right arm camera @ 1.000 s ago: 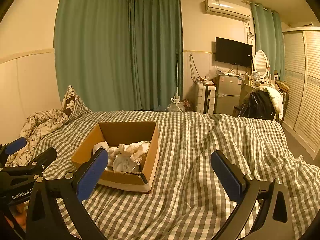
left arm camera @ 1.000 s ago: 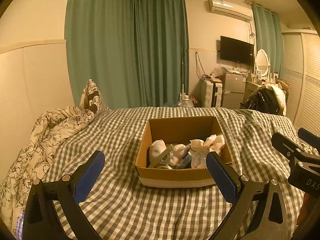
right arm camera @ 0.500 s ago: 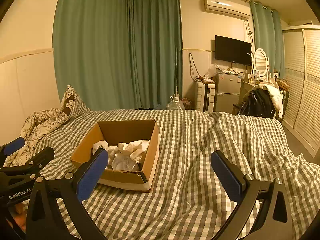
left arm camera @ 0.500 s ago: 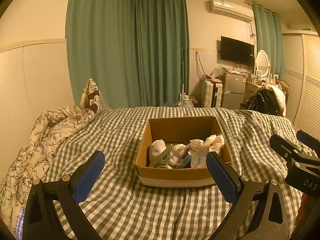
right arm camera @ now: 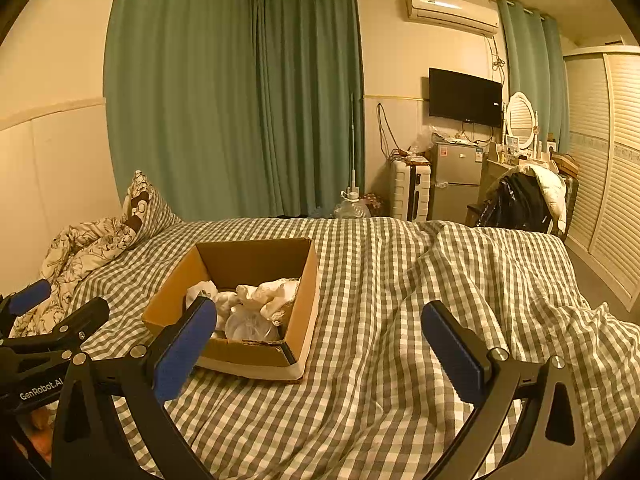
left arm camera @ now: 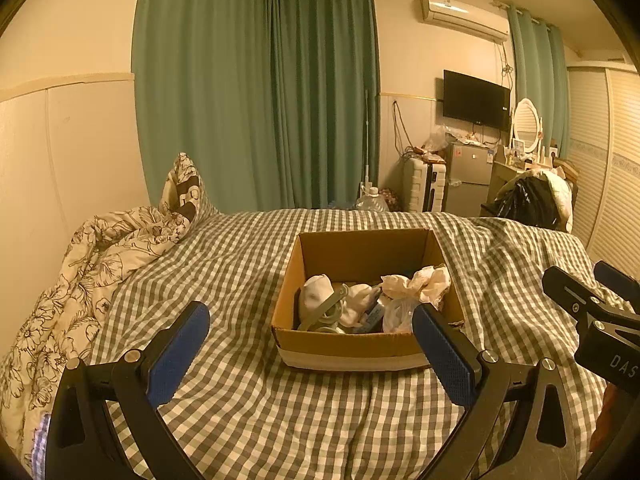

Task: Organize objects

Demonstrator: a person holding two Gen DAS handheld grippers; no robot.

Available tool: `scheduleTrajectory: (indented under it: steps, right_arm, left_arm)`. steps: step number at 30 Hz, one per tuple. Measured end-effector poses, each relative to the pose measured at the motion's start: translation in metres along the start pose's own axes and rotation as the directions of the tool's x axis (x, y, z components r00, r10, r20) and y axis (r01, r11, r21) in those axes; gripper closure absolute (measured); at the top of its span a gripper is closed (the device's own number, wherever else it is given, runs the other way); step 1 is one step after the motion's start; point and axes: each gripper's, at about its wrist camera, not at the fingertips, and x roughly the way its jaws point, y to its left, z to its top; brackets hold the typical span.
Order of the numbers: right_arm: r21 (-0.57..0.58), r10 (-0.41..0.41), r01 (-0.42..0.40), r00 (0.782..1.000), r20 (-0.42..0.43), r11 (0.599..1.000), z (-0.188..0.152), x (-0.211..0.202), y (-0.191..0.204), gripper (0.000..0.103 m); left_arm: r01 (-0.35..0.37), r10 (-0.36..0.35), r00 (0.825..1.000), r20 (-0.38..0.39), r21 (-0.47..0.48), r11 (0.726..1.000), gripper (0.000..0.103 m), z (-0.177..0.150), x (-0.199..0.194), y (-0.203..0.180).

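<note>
An open cardboard box [left arm camera: 352, 344] sits on the checked bed cover, also in the right wrist view [right arm camera: 256, 354]. It holds white socks [left arm camera: 316, 294], a grey-green clip-like item [left arm camera: 326, 312], crumpled white cloth [left arm camera: 420, 280] and a clear plastic bag [right arm camera: 250, 326]. My left gripper [left arm camera: 310, 354] is open and empty, held above the bed just in front of the box. My right gripper [right arm camera: 320, 348] is open and empty, to the right of the box.
A floral duvet and pillow [left arm camera: 100, 248] are bunched at the left by the wall. The checked cover [right arm camera: 460, 264] is folded in ridges at the right. Beyond the bed stand green curtains, a suitcase [left arm camera: 422, 190], a small fridge [left arm camera: 470, 178] and a chair with clothes [left arm camera: 532, 200].
Both grippers have drifted only slightly; the box and its contents have not moved. Both stay open.
</note>
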Motion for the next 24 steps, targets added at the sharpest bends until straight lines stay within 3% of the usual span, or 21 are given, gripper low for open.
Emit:
scheduleTrajectory:
  steps: [10,24]
  right_arm:
    - [-0.001,0.000,0.000,1.000,-0.004,1.000,-0.0010,0.0005,0.0003,0.000]
    - [0.000,0.001,-0.001,1.000,-0.010,1.000,-0.0016,0.0023,0.0017,0.000]
  left_arm:
    - [-0.037,0.038,0.999,0.030,-0.022,0.999,0.000,0.0007,-0.0051,0.0043]
    - [-0.034,0.035,0.999,0.016,-0.005,0.999,0.000,-0.0012,-0.0037,0.0025]
